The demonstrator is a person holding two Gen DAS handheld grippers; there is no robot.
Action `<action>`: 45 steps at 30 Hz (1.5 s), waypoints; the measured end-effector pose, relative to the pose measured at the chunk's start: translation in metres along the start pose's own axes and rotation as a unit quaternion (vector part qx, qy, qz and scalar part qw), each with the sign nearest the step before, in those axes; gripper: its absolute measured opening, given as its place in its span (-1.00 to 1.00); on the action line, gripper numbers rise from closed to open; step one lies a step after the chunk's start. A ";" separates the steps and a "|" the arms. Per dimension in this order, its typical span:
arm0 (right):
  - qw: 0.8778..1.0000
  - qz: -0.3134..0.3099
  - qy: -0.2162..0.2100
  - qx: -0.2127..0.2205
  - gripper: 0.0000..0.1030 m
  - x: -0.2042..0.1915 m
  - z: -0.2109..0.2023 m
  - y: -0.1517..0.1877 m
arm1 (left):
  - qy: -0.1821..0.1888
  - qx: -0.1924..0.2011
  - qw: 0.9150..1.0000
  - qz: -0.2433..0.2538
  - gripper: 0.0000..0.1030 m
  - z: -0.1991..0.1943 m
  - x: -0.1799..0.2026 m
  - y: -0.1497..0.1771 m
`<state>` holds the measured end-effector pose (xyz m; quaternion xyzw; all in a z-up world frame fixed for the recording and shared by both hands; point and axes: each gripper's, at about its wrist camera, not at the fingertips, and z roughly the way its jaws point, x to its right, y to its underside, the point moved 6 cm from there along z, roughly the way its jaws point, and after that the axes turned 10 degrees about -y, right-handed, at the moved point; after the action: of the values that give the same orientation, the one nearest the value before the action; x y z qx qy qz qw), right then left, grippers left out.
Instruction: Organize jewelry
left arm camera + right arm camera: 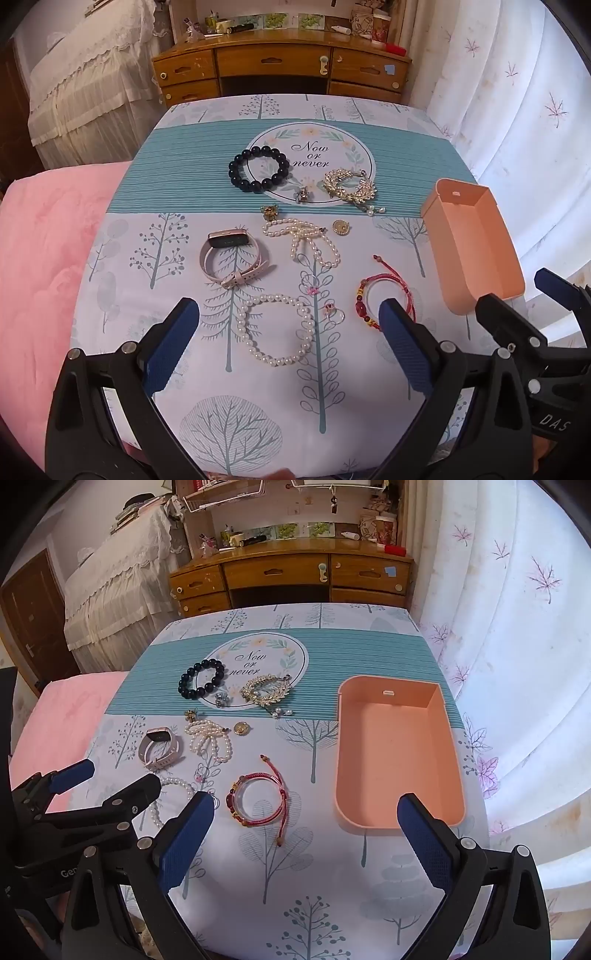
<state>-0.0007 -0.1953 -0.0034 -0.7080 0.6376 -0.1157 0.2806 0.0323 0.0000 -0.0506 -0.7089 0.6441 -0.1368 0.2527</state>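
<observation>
Jewelry lies spread on the tree-print tablecloth (pixel 258 406): a black bead bracelet (pixel 258 170), a gold leaf piece (pixel 349 184), a pearl bow strand (pixel 306 240), a pink watch (pixel 232 258), a pearl bracelet (pixel 242 326) and a red cord bracelet (pixel 236 801). A small gold pendant (pixel 340 226) and tiny rings (pixel 334 314) lie among them. An empty orange box (pixel 399 757) sits on the right. My left gripper (pixel 288 310) hangs open above the pearl bracelet. Between the red bracelet and the box, my right gripper (pixel 304 805) is open and holds nothing.
A pink blanket (pixel 44 258) borders the table on the left. A wooden desk (pixel 280 66) with drawers stands past the far edge. White leaf-print curtains (pixel 517 627) hang on the right. The two grippers are close side by side.
</observation>
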 end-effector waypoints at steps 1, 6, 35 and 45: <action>1.000 -0.005 0.006 -0.005 0.96 0.000 0.001 0.000 | 0.000 0.001 1.000 -0.001 0.89 0.000 0.000 0.000; 1.000 -0.003 0.002 -0.003 0.96 -0.002 0.002 0.000 | 0.002 0.003 1.000 -0.005 0.89 -0.001 0.002 -0.001; 1.000 -0.001 0.001 -0.003 0.96 -0.001 0.006 0.000 | 0.002 0.001 1.000 -0.004 0.87 0.000 -0.006 0.003; 1.000 -0.001 0.002 -0.003 0.96 -0.001 0.007 -0.001 | 0.002 0.000 1.000 -0.003 0.87 0.000 -0.005 0.003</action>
<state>0.0032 -0.1922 -0.0085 -0.7091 0.6381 -0.1150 0.2770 0.0292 0.0049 -0.0516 -0.7107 0.6424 -0.1393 0.2507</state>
